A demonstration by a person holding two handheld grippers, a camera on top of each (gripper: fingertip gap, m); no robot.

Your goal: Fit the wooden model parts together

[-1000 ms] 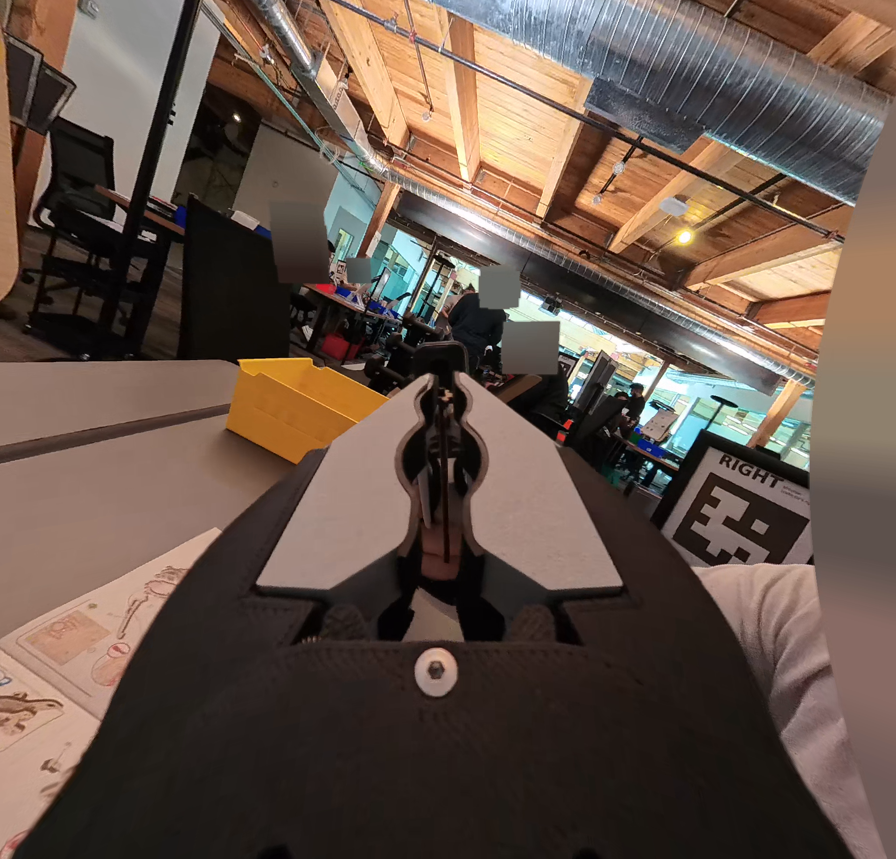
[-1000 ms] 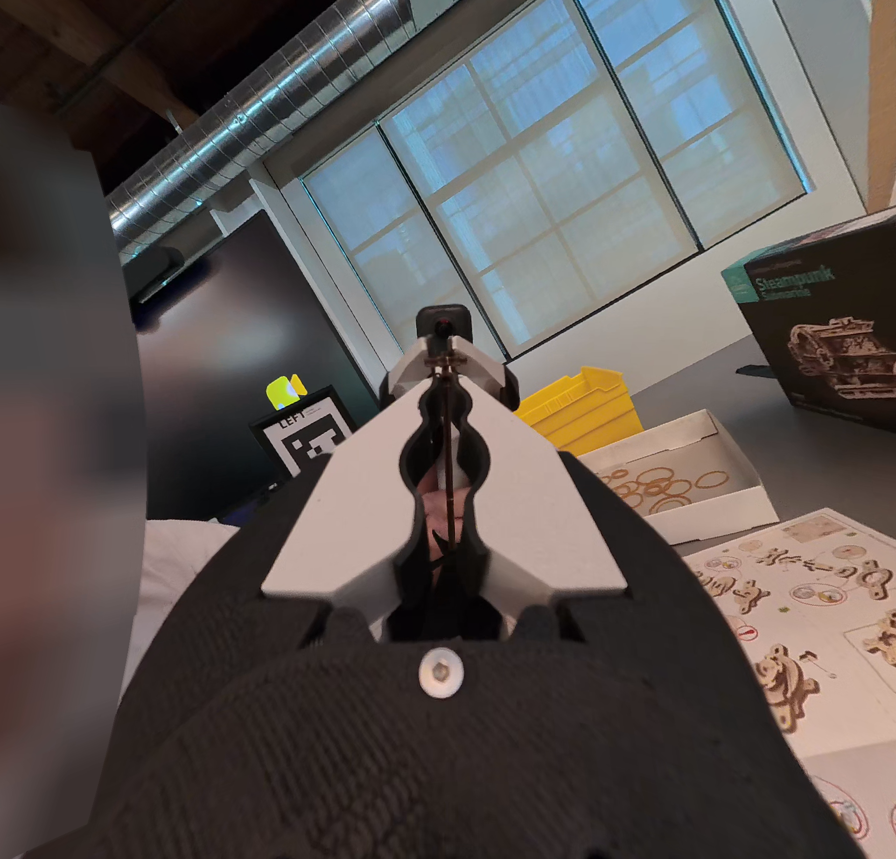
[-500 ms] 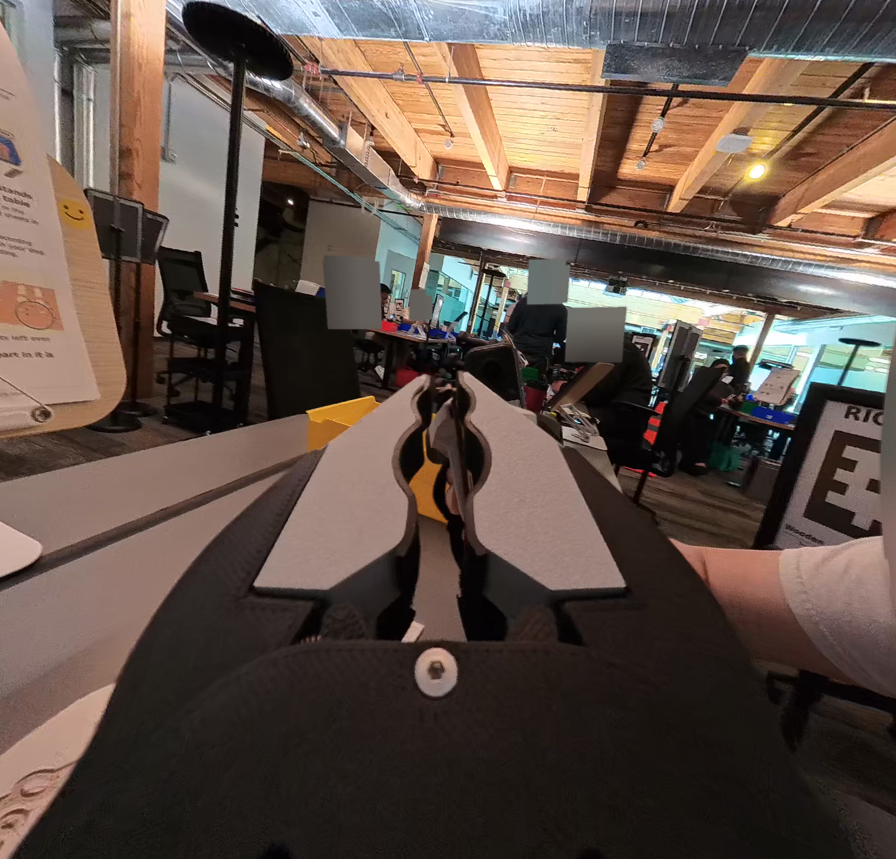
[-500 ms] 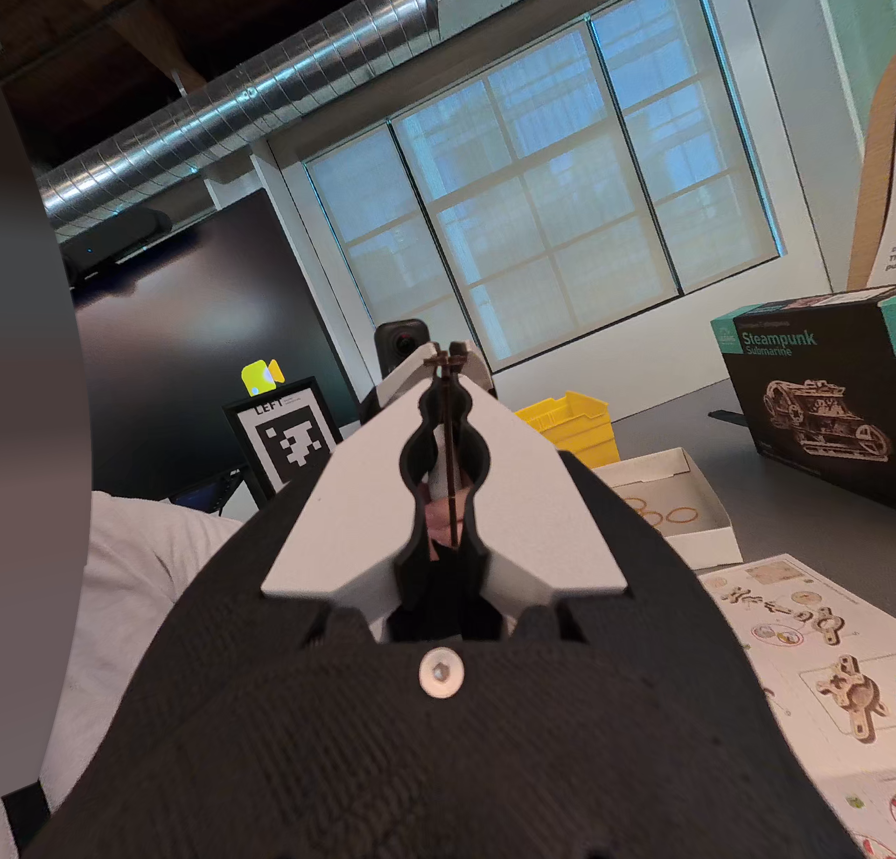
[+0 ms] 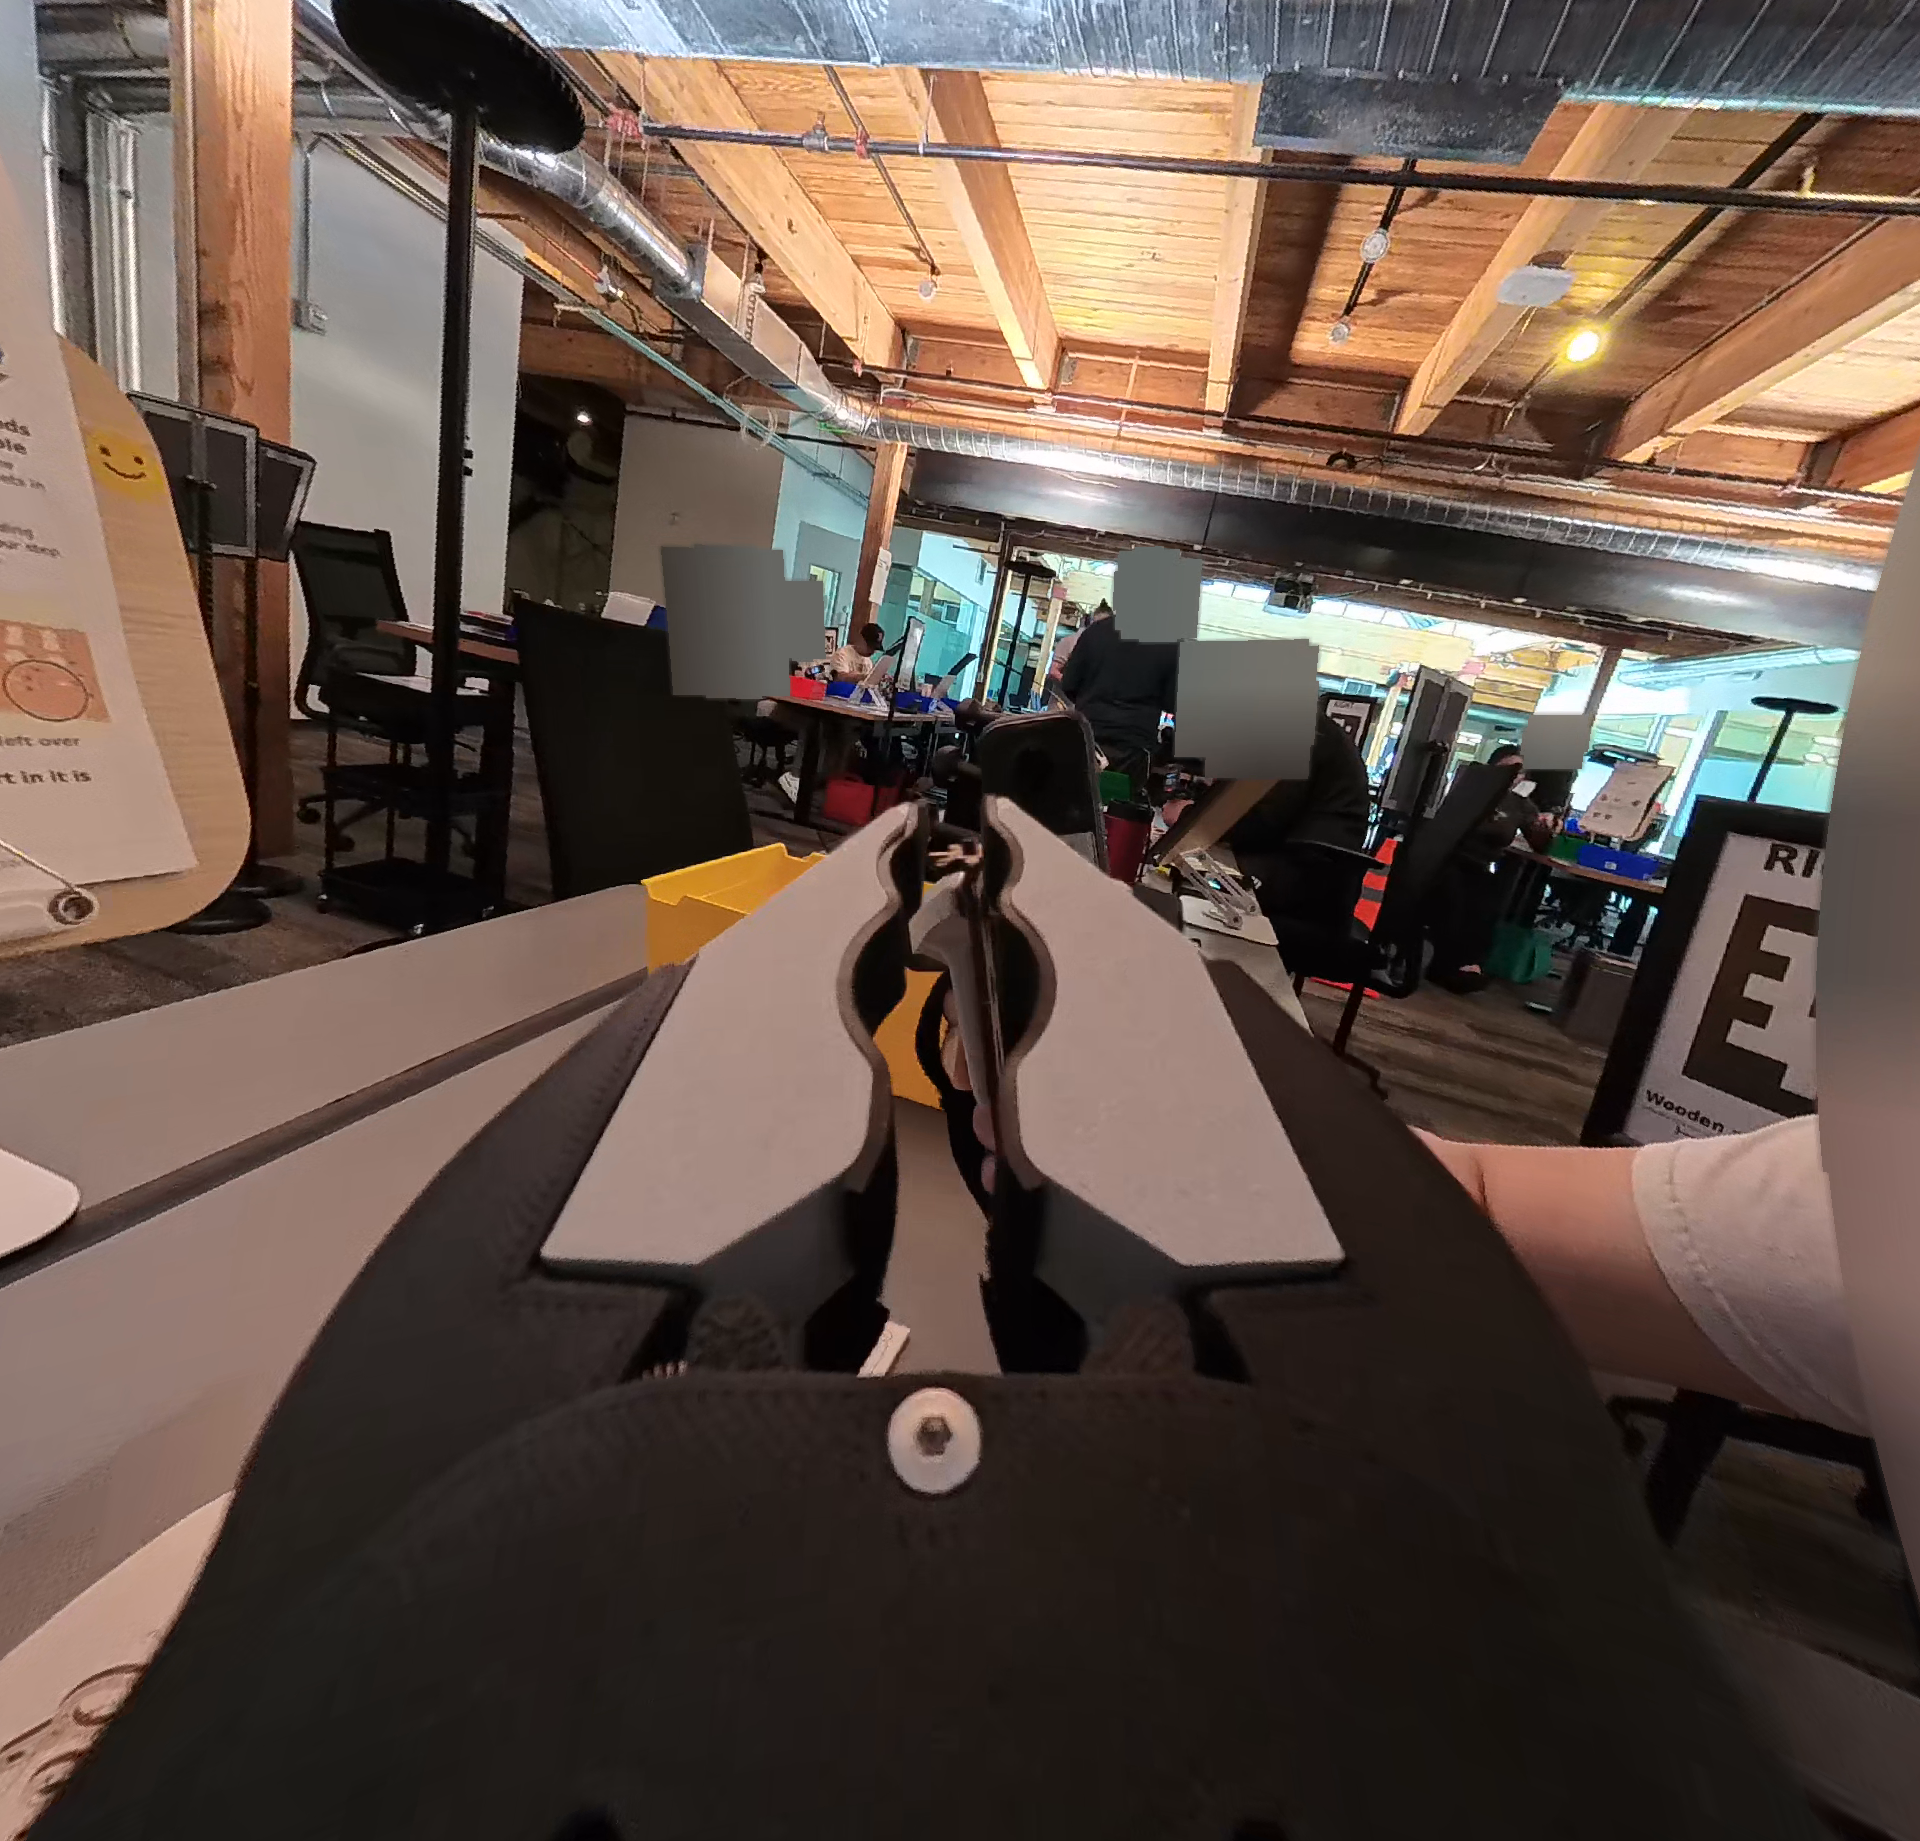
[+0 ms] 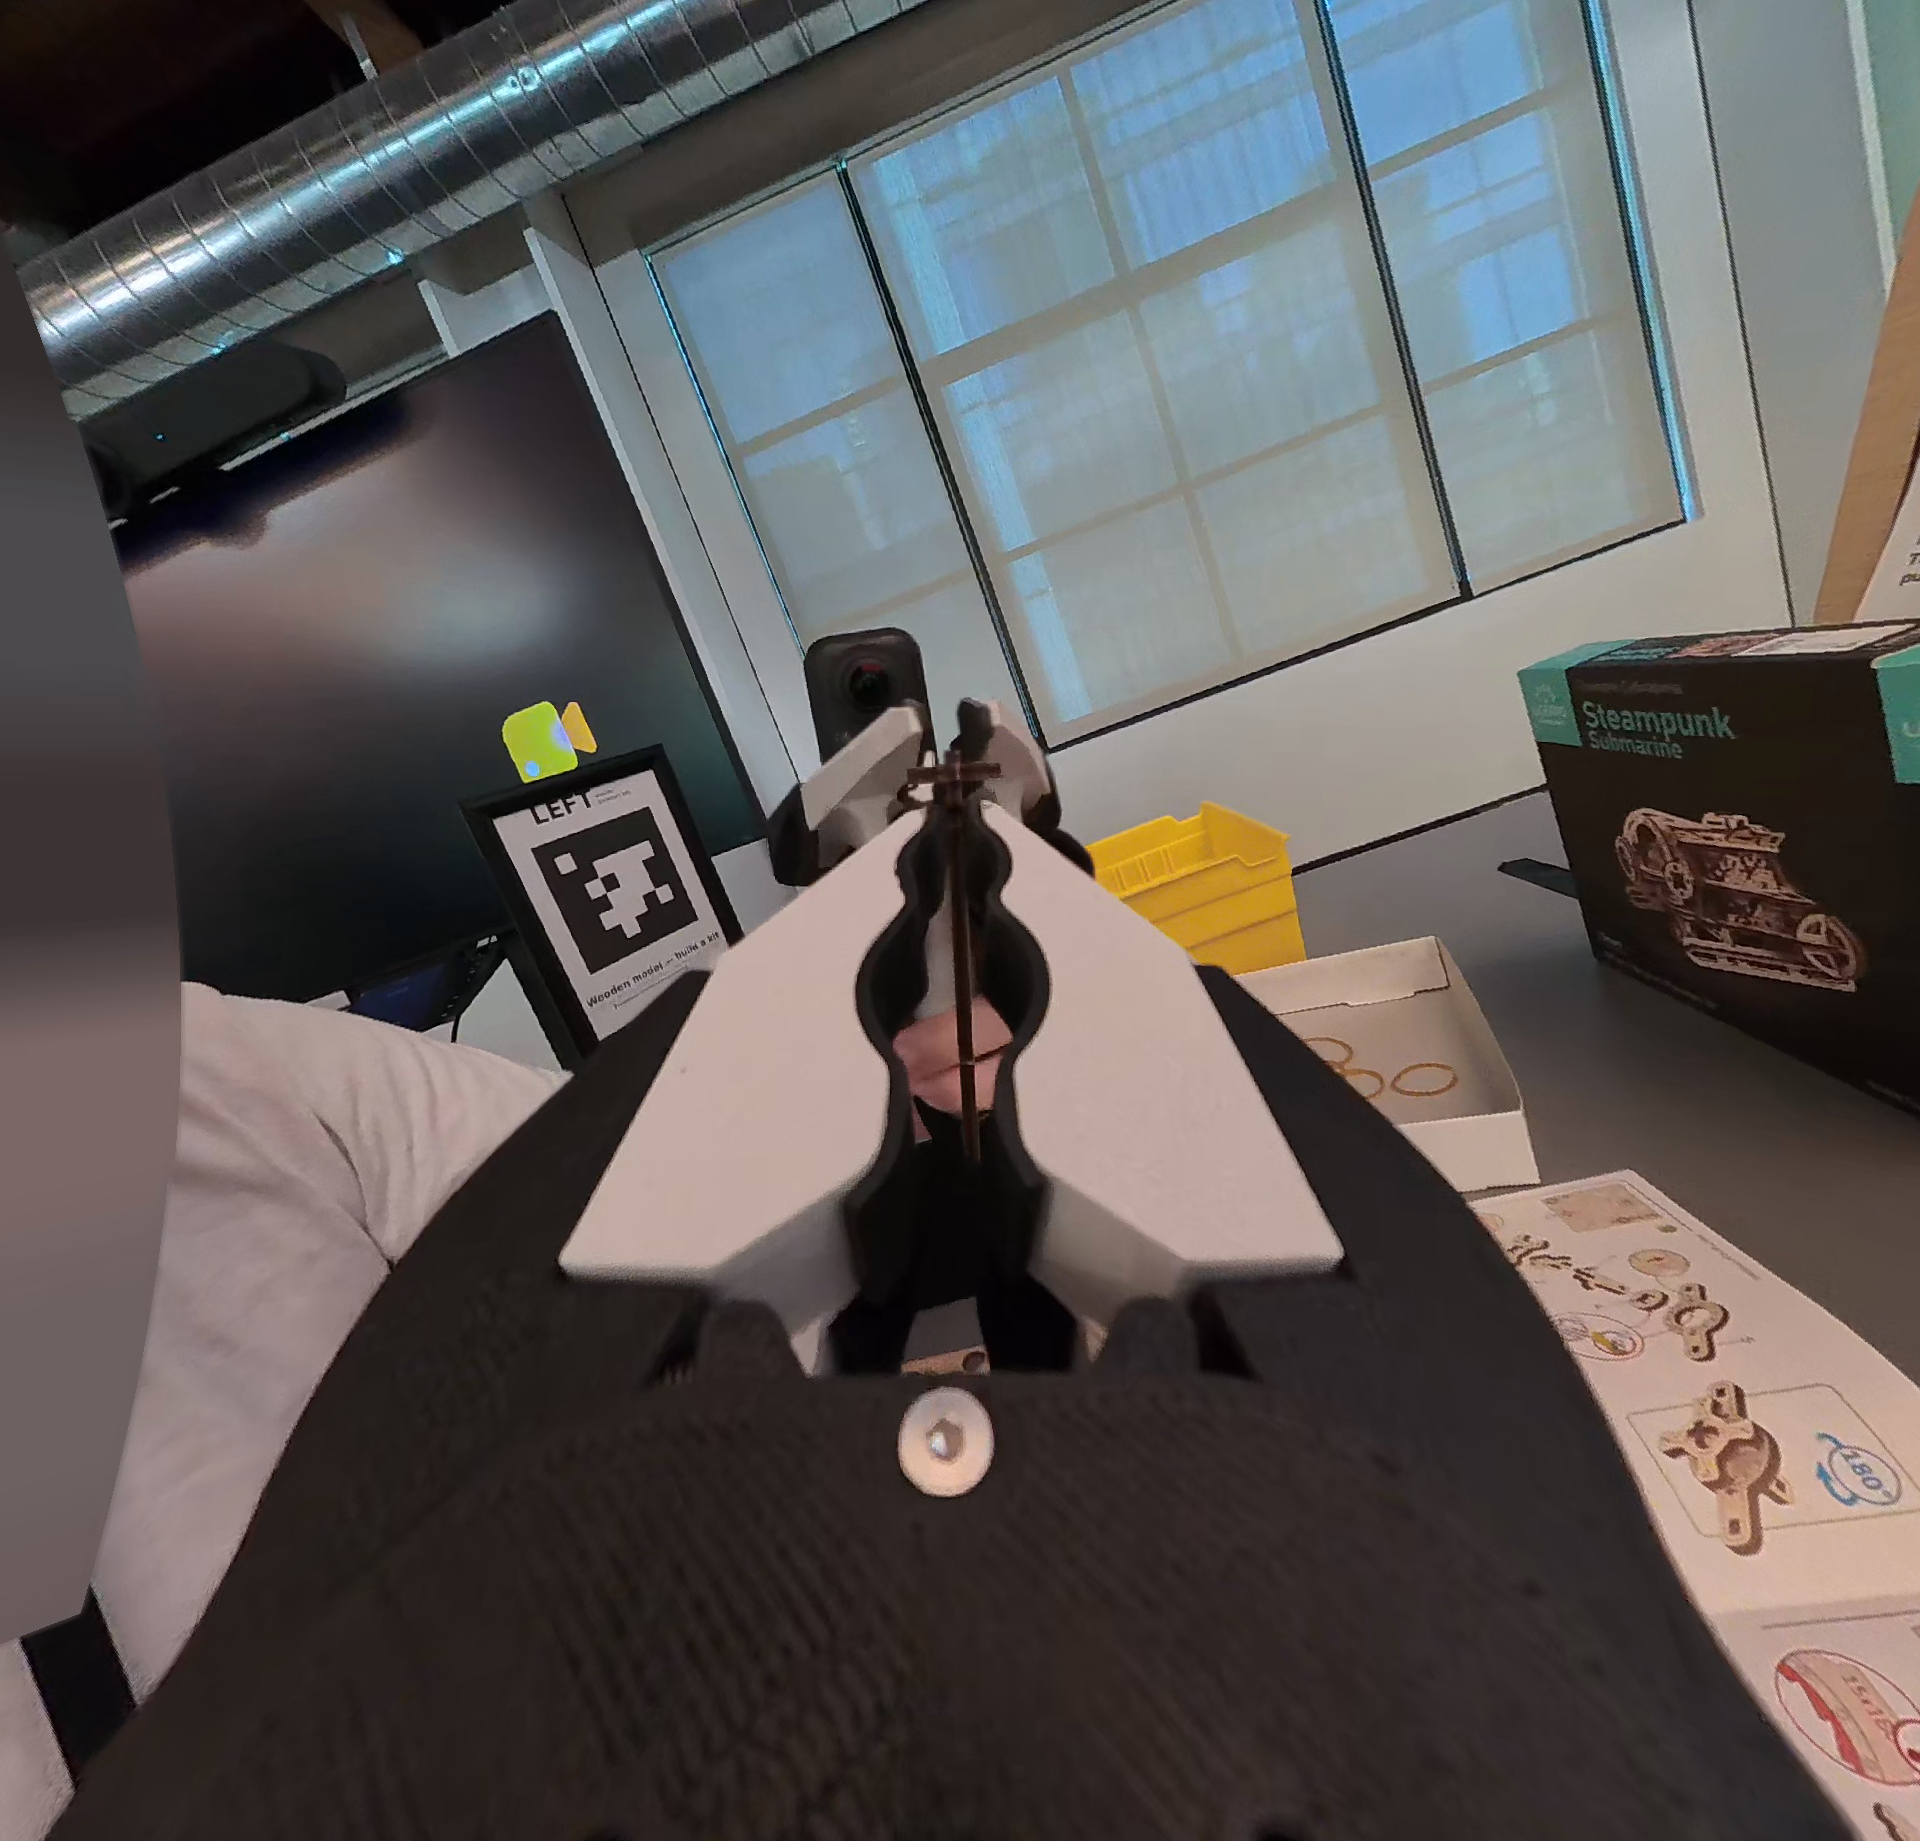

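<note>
Two grippers face each other tip to tip above the table, and the wooden parts sit right where they meet. Nearest in the right wrist view, the right gripper (image 6: pixel 961 815) has its jaws pressed together on a thin dark wooden part (image 6: pixel 961 944) held edge-on, with a small crosspiece (image 6: pixel 951 773) showing just past the tips. Directly beyond those tips is the left gripper (image 6: pixel 935 742), pointing back at it; its jaws stand slightly apart at the tips, with the crosspiece at or between them. In its own view the left gripper (image 5: pixel 951 825) shows a narrow gap at the tips and a wider one lower down, and a thin dark piece (image 5: pixel 977 970) lies against its right-hand jaw. Whether it is truly pinching that piece or only resting around it, I cannot tell.

To the right of the right gripper, low down, lies the instruction sheet (image 6: pixel 1704 1376); a little farther is a shallow white tray (image 6: pixel 1455 1064) with rubber bands, then a yellow bin (image 6: pixel 1205 887) just past the tips, and well off to the right the dark kit box (image 6: pixel 1745 856). To the left stands a framed marker card (image 6: pixel 613 887).

The step in hand looks like the mating itself: one flat part being slid into or onto the other in mid-air. The next move likely calls for keeping both parts square to each other and pressing straight along the shared line; any twist could bend or snap such thin wood.
</note>
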